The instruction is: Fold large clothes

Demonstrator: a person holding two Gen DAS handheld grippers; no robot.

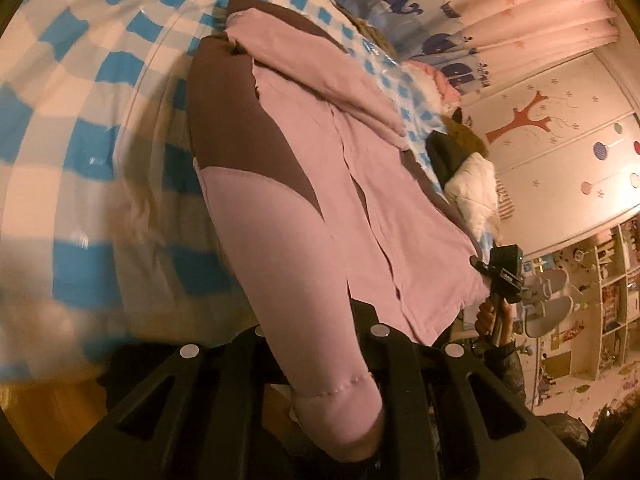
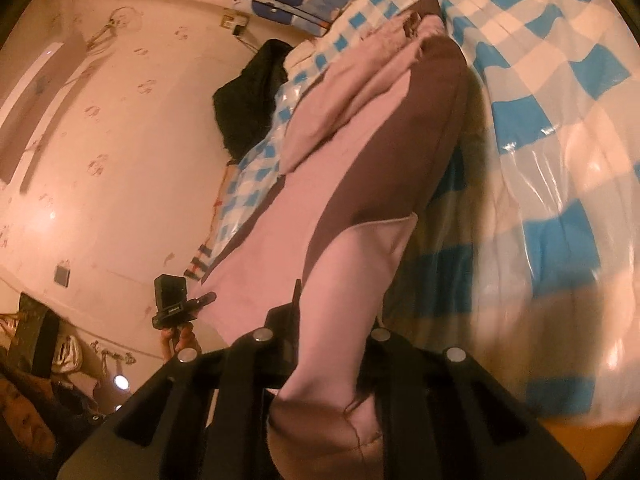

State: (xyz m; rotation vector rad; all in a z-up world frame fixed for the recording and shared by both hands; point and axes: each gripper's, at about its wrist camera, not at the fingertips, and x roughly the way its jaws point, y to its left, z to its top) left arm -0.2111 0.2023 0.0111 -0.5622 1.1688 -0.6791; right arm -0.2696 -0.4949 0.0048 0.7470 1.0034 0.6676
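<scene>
Pink and brown jacket (image 1: 280,168) spread long on blue-checked bed cover (image 1: 80,100). Near end lifted. Left tongs (image 1: 336,412) clamped on one pink cuff, right tongs (image 2: 332,404) clamped on other. Sleeves seen laid in. Big fold judged just begun; rest not folded yet.

left gripper (image 1: 320,412): fingers clamped, pointing downward | right gripper (image 2: 320,408): fingers clamped, pointing downward

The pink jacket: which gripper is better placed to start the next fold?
Neither clearly: left gripper and right gripper each pinch the pink jacket above the checked cover.
</scene>
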